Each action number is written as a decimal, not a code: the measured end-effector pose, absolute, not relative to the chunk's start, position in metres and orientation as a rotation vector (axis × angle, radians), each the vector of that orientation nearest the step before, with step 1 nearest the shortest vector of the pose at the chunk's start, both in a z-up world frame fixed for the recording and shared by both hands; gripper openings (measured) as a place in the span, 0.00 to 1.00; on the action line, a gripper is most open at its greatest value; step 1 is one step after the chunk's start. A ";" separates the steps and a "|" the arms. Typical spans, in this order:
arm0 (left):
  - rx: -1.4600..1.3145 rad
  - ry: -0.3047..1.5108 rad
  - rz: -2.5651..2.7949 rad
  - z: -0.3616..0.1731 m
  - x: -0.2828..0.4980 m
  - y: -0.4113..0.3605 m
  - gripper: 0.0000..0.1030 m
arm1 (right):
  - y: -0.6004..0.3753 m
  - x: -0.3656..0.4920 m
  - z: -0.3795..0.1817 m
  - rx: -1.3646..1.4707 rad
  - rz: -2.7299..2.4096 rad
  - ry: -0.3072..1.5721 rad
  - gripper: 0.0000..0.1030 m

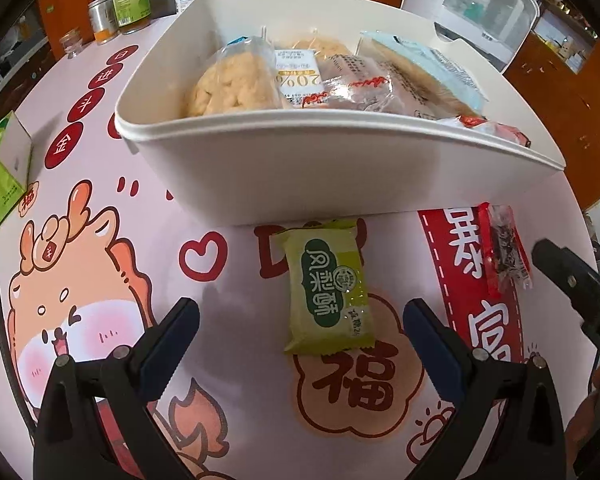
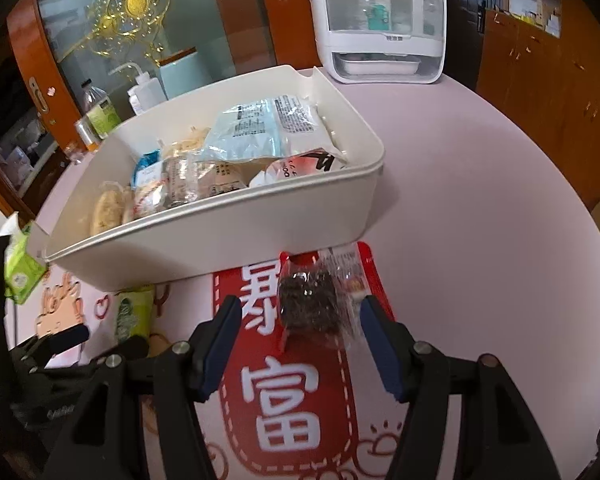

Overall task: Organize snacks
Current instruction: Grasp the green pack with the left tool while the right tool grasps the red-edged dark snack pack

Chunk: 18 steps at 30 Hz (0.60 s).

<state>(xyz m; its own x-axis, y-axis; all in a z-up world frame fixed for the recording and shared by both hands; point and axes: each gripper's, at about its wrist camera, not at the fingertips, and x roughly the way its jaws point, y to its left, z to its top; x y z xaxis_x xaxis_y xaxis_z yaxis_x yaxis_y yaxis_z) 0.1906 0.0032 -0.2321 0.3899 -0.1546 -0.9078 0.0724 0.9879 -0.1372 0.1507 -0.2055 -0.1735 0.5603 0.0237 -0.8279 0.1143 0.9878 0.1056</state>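
Left wrist view shows the white bin point(image 1: 260, 168) already loaded with most of the snacks: a puffed yellow snack bag point(image 1: 232, 80), a blue-and-white bag point(image 1: 428, 68) and several other wrapped packs piled inside. So I judge the job mostly done. Two items remain outside, both on the printed tablecloth point(image 1: 100, 248) just in front of the bin's near wall. The green pastry pack point(image 1: 328, 284) lies flat there, and my left gripper point(image 1: 300, 320) hovers over it with jaws wide apart, gripping nothing, the pack sitting between them but untouched. In the right wrist view the clear-wrapped dark snack point(image 2: 312, 304) lies in front of the bin's right end, with my right gripper point(image 2: 300, 332) also spread wide and empty, fingers either side, no contact I can see. Left to do: close on each, lift, drop both in the bin.
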 end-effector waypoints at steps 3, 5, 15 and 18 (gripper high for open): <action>-0.077 1.170 -0.134 -0.236 0.192 0.001 0.98 | -0.204 0.161 -0.183 0.136 -0.080 0.989 0.60; -0.075 1.176 -0.129 -0.238 0.193 -0.002 0.98 | -0.205 0.167 -0.190 0.136 -0.096 1.006 0.60; -0.044 1.178 -0.081 -0.245 0.196 -0.015 0.95 | -0.201 0.178 -0.218 0.107 -0.121 1.076 0.59; -0.021 1.173 -0.062 -0.245 0.197 -0.018 0.88 | -0.194 0.177 -0.219 0.050 -0.120 1.069 0.47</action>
